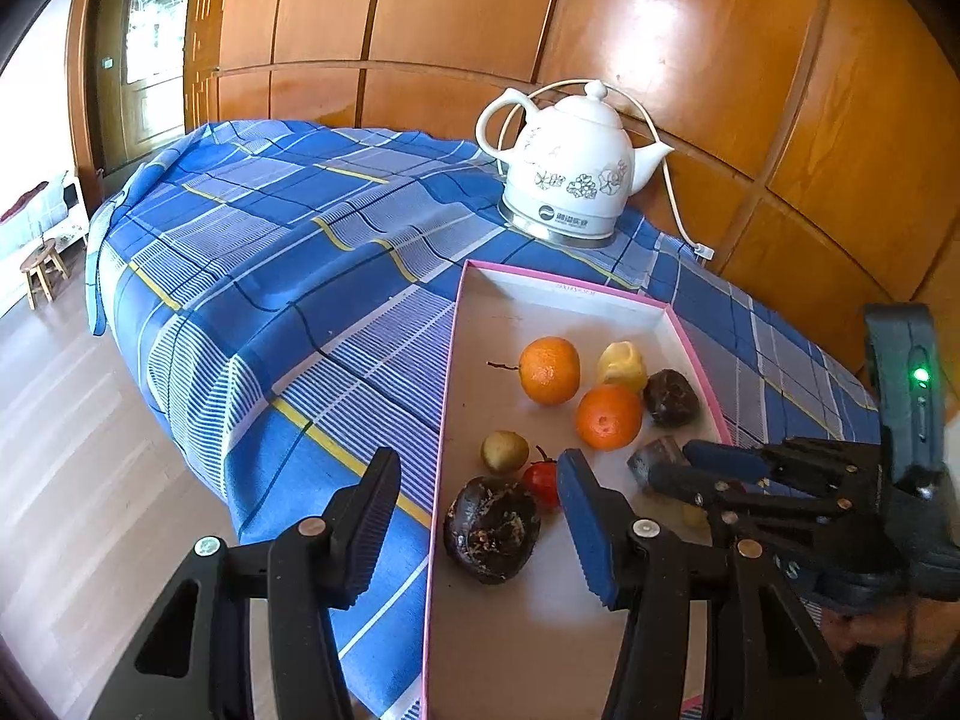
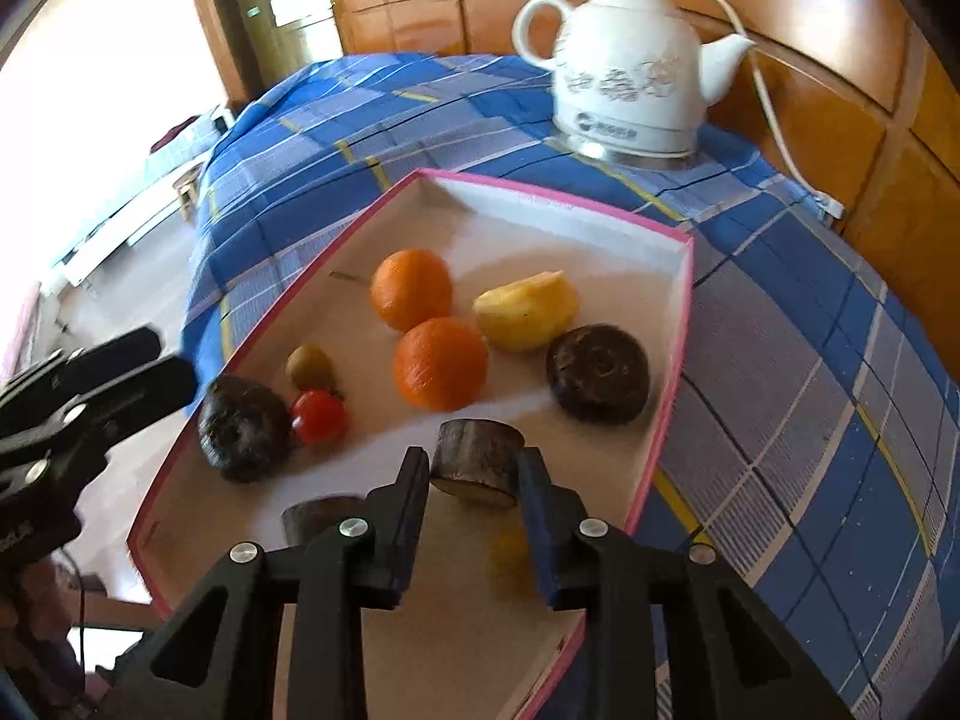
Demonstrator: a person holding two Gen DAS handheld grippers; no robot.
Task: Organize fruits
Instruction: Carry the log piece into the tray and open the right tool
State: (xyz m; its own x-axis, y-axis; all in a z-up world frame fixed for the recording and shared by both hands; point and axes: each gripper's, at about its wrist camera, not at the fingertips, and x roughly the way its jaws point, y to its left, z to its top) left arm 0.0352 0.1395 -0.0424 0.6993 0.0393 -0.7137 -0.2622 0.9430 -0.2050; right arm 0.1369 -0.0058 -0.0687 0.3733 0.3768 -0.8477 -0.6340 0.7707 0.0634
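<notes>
A pink-rimmed white box (image 1: 450, 360) (image 2: 675, 324) lies on the blue checked cloth. It holds two oranges (image 1: 550, 370) (image 2: 440, 363), a yellow fruit (image 1: 622, 365) (image 2: 528, 312), two dark fruits (image 1: 491, 529) (image 2: 598, 373), a small green fruit (image 1: 504, 451) (image 2: 309, 365) and a small red fruit (image 1: 542, 480) (image 2: 318, 416). My right gripper (image 2: 474, 471) (image 1: 666, 459) is shut on a short brown cylindrical piece (image 2: 477, 461) just above the box floor. My left gripper (image 1: 477, 531) is open and empty over the box's left rim; it also shows in the right wrist view (image 2: 162, 360).
A white ceramic electric kettle (image 1: 573, 168) (image 2: 630, 60) with its cord stands behind the box, near the wooden wall panels (image 1: 690, 30). A second brown piece (image 2: 318, 516) lies in the box near my right fingers. The table's left edge drops to the floor, where a small stool (image 1: 42, 270) stands.
</notes>
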